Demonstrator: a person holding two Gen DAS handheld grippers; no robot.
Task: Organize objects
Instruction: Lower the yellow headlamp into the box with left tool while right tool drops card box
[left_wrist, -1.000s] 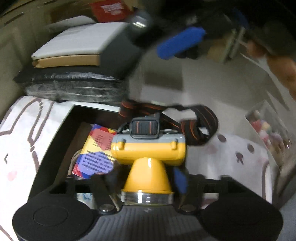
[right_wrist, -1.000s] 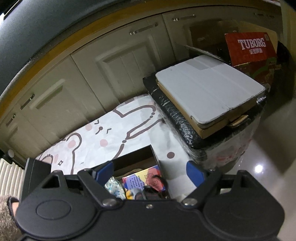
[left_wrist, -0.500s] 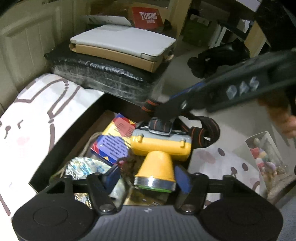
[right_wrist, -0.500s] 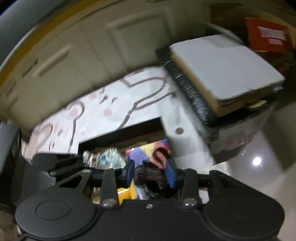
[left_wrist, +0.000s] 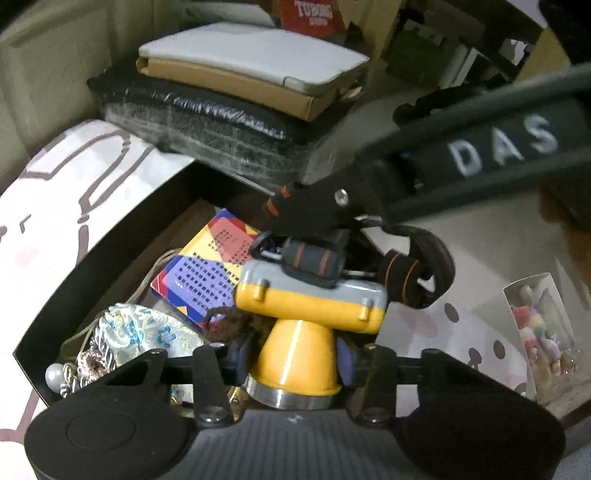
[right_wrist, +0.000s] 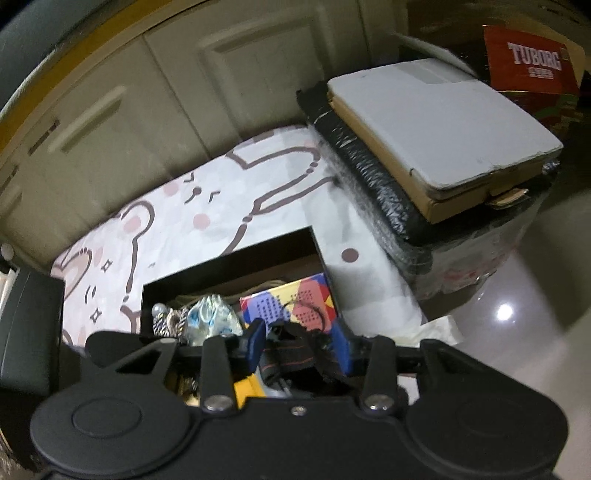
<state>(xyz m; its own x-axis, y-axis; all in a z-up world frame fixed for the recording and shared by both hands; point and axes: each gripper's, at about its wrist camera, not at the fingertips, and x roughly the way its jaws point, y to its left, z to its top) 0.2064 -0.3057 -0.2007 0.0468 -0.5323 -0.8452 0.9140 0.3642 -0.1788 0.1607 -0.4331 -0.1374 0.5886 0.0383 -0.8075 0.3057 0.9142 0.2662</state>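
A yellow headlamp (left_wrist: 310, 299) with a grey top hangs over an open black box (left_wrist: 122, 229). My left gripper (left_wrist: 295, 356) has its blue pads against the lamp's yellow cone, and its jaws are closing on it. The black, orange-striped strap (left_wrist: 417, 273) loops off to the right. My right gripper (left_wrist: 317, 218) reaches in from the upper right and pinches the strap above the lamp. In the right wrist view that gripper (right_wrist: 299, 347) is shut on the bunched strap (right_wrist: 291, 354). Inside the box lie a colourful card box (left_wrist: 210, 273) and a brocade pouch (left_wrist: 140, 325).
The black box (right_wrist: 229, 262) sits on a bunny-print cloth (right_wrist: 177, 221). Behind it is a black-wrapped stack (left_wrist: 229, 122) topped by a grey flat box (left_wrist: 251, 55). There is a red Tuborg carton (right_wrist: 532, 62) at the back, cabinet doors (right_wrist: 147, 92) on the left and a clear bag of small toys (left_wrist: 535, 325) on the right.
My left jaws have narrowed onto the lamp's cone. The right gripper came down into the box area and shut on the strap. The lamp now sits tilted.
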